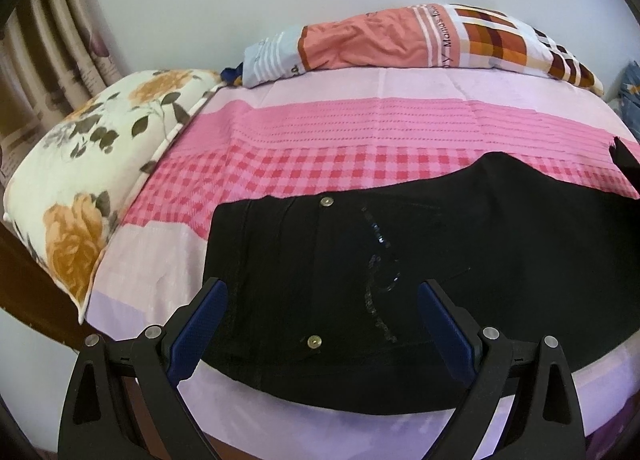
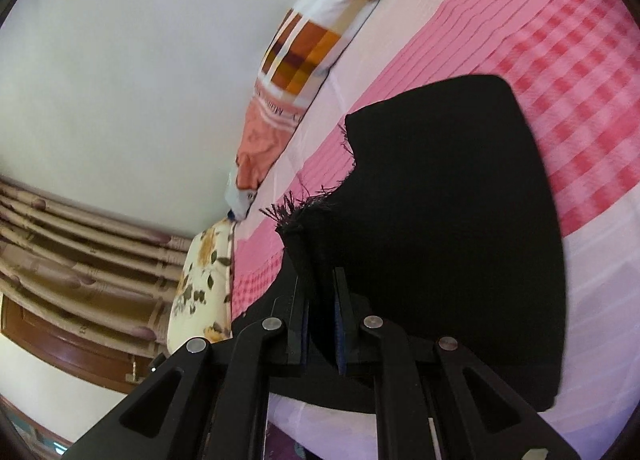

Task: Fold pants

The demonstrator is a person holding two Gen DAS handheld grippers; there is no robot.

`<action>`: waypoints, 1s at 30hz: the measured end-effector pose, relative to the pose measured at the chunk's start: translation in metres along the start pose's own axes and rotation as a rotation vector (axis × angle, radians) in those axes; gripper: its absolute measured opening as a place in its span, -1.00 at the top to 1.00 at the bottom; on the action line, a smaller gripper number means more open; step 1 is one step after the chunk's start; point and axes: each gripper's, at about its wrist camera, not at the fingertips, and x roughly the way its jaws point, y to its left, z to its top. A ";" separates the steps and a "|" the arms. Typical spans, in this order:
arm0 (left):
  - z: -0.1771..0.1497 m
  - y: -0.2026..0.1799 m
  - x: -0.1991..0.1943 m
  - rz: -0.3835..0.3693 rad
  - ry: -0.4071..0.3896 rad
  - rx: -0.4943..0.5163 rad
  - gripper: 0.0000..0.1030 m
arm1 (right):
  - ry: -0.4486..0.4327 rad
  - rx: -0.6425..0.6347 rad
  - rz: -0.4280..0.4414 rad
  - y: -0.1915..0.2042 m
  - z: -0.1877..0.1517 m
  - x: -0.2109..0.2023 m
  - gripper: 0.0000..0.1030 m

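Observation:
Black pants (image 1: 420, 260) lie on the pink checked bed sheet (image 1: 304, 140), waist end with two metal buttons toward the left. My left gripper (image 1: 320, 296) is open, its blue-padded fingers (image 1: 200, 324) spread just above the waist area, holding nothing. In the right wrist view the pants (image 2: 448, 228) are lifted at the frayed leg hem. My right gripper (image 2: 320, 280) is shut on that frayed hem and holds it above the bed, tilted.
A floral pillow (image 1: 80, 184) lies at the bed's left end. A folded patchwork quilt (image 1: 400, 40) lies along the wall at the back. Striped curtains (image 1: 52, 52) hang at far left. The bed's near edge (image 1: 360, 432) runs below the pants.

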 end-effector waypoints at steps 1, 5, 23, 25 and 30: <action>0.000 0.002 0.002 -0.002 0.006 -0.007 -0.85 | 0.015 -0.002 0.009 0.004 -0.003 0.006 0.78; -0.002 0.004 0.006 -0.012 0.024 -0.020 -0.85 | 0.077 -0.053 0.019 0.025 -0.016 0.036 0.78; -0.007 -0.004 0.012 -0.023 0.047 0.013 -0.85 | 0.347 -0.208 -0.018 0.061 -0.088 0.135 0.78; -0.007 -0.004 0.012 -0.024 0.046 0.012 -0.85 | 0.369 -0.236 -0.039 0.062 -0.095 0.142 0.78; -0.007 -0.005 0.014 -0.028 0.057 0.012 -0.85 | 0.398 -0.286 -0.084 0.062 -0.104 0.151 0.78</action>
